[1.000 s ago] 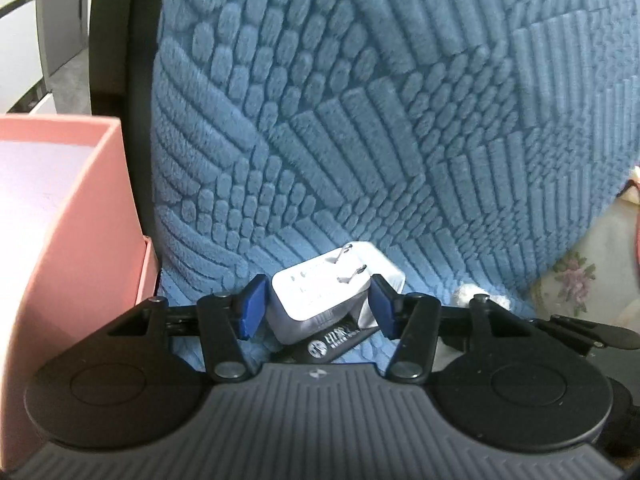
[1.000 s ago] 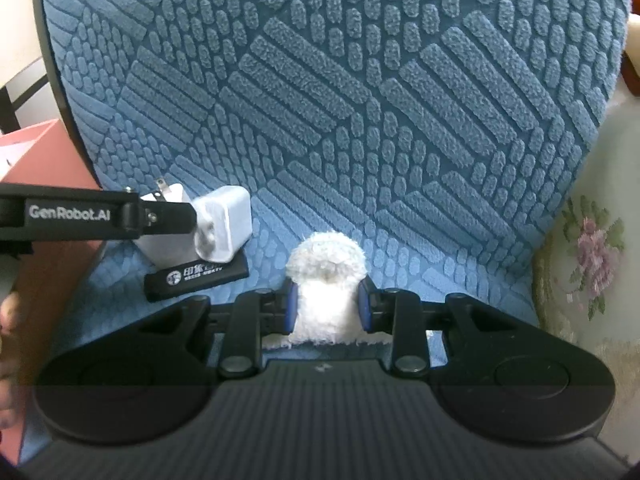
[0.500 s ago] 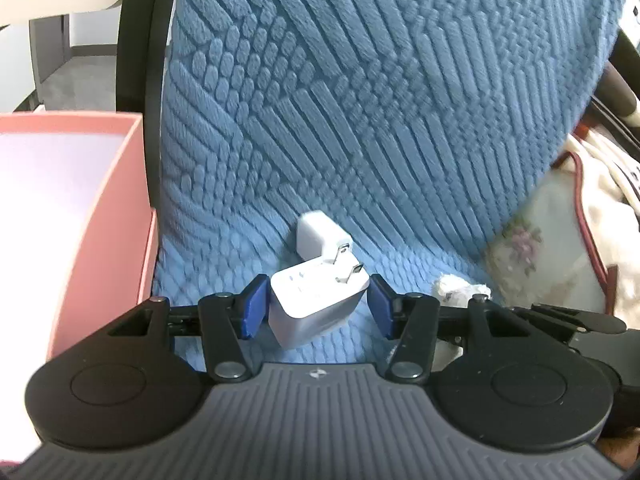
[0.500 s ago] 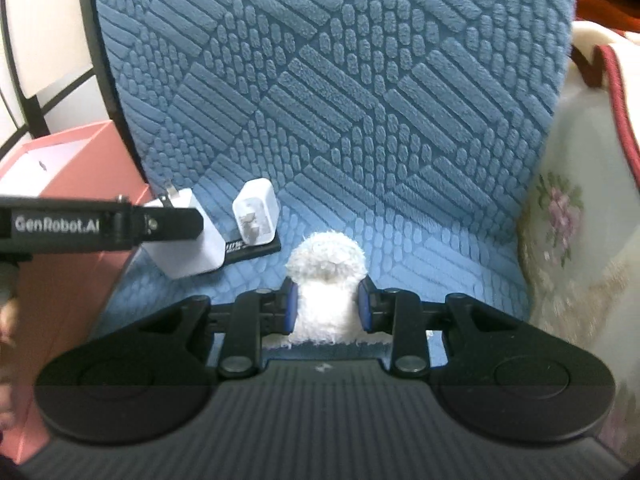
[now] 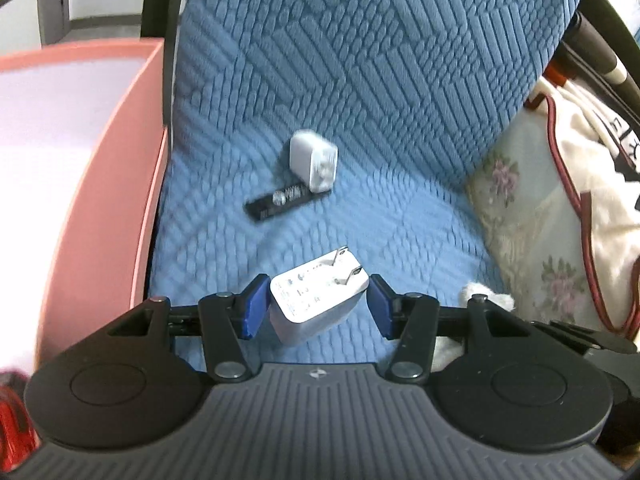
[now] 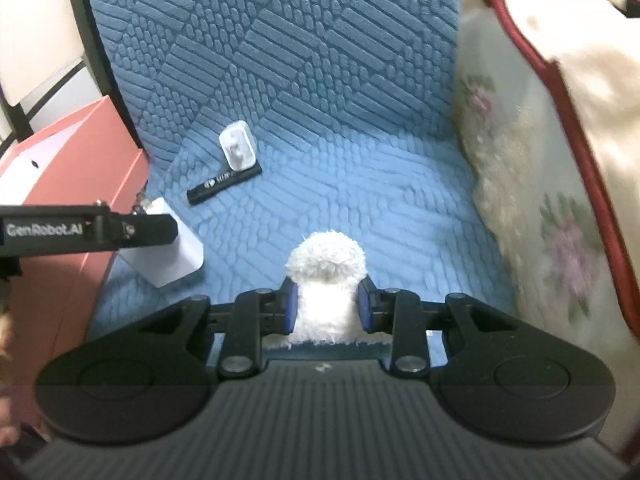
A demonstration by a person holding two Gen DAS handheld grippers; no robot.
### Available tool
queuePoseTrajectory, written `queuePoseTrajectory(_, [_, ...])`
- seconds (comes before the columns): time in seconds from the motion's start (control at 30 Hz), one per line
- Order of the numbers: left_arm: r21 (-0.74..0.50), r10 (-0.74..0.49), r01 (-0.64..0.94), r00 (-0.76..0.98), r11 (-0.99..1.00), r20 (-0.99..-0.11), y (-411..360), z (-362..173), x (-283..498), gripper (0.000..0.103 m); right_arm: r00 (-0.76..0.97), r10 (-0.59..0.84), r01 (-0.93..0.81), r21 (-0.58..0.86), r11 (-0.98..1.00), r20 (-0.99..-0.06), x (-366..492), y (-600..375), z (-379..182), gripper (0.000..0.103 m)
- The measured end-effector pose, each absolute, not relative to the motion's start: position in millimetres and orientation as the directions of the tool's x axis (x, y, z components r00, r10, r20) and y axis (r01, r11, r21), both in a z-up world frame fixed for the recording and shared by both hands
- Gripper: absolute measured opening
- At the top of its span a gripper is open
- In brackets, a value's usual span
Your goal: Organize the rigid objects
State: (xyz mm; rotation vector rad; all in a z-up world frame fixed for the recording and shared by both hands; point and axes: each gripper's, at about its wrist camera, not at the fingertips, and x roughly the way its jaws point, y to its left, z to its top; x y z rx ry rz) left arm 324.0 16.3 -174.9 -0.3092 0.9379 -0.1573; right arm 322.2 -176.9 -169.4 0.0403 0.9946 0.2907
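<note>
Left claw (image 5: 316, 306) grips a white charger (image 5: 318, 304), prongs pointing ahead and up; the pink box (image 5: 120, 184) sits just to its left. Right claw (image 6: 327, 306) pinches a fluffy white toy (image 6: 326, 280). Ahead on the blue cushion (image 5: 360, 120), a second charger (image 5: 314, 162) rests against a black stick (image 5: 280, 202) lying crosswise.

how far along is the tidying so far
Nothing visibly sits in the pink box yet. In hand: the left gripper holds a white plug and the right gripper is shut on a fluffy white thing, both lifted off the blue seat. Left: the small charger and black stick.
</note>
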Motion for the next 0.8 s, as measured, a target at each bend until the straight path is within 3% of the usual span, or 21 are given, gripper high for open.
queuePoseTrajectory(0.43, [-0.306,-0.272,0.031,0.547,0.951,-0.791,6,-184,300,0.059,0.469,0.211,-0.181,0.141,0.973,-0.858,314,-181,-185,0.033])
queuePoseTrajectory(0.8, [-0.277,-0.265,0.059,0.533,0.959,-0.804,-2,-199,309,0.059,0.427,0.273,-0.106,0.251,0.962,-0.862,332,-192,-202,0.036])
